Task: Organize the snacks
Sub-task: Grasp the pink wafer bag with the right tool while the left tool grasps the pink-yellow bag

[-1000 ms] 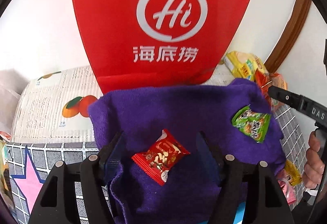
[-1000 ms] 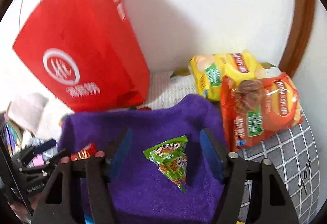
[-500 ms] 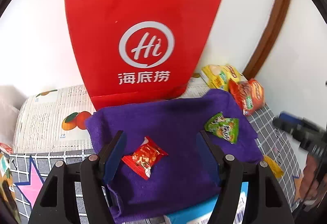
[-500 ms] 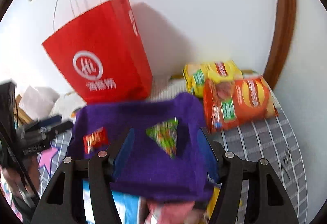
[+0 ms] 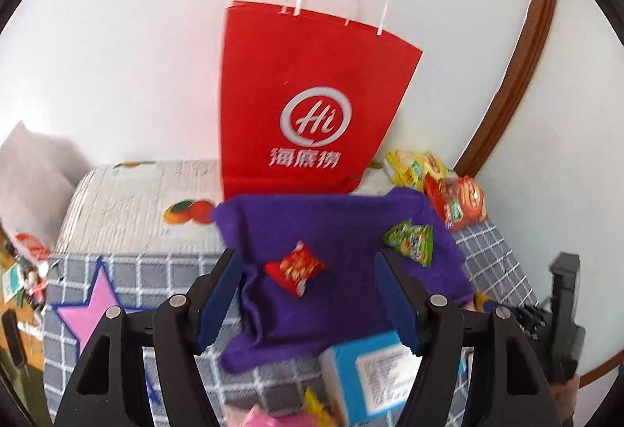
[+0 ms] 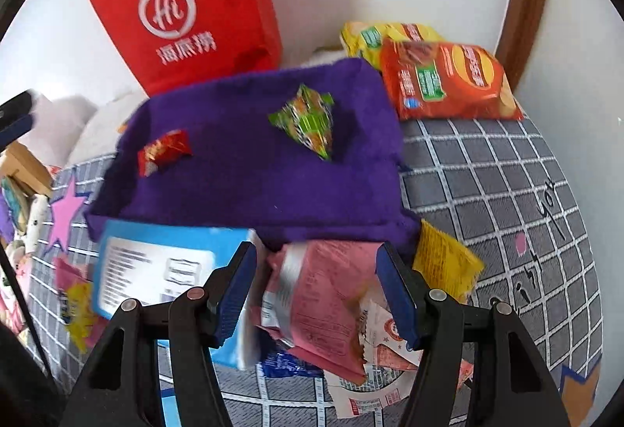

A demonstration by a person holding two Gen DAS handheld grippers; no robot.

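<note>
I see both tongs, left (image 5: 308,294) and right (image 6: 316,286), released and empty. Red bag (image 5: 308,95) backs the purple cloth (image 6: 249,169); pink packet (image 6: 323,302) and blue box (image 6: 156,267) crowd its near edge.

Blue box (image 6: 156,267) label blurred, part behind pink packet (image 6: 323,294).

"Hi" (海底捞) on red bag (image 5: 312,95)

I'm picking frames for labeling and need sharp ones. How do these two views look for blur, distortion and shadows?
Left wrist view: fisheye bends the brown door frame; the red bag is fairly sharp, the blue box smeared. Right wrist view: motion blur smears the blue box and pink packet; the red bag casts a soft shadow on the wall; no harsh glare.
</note>
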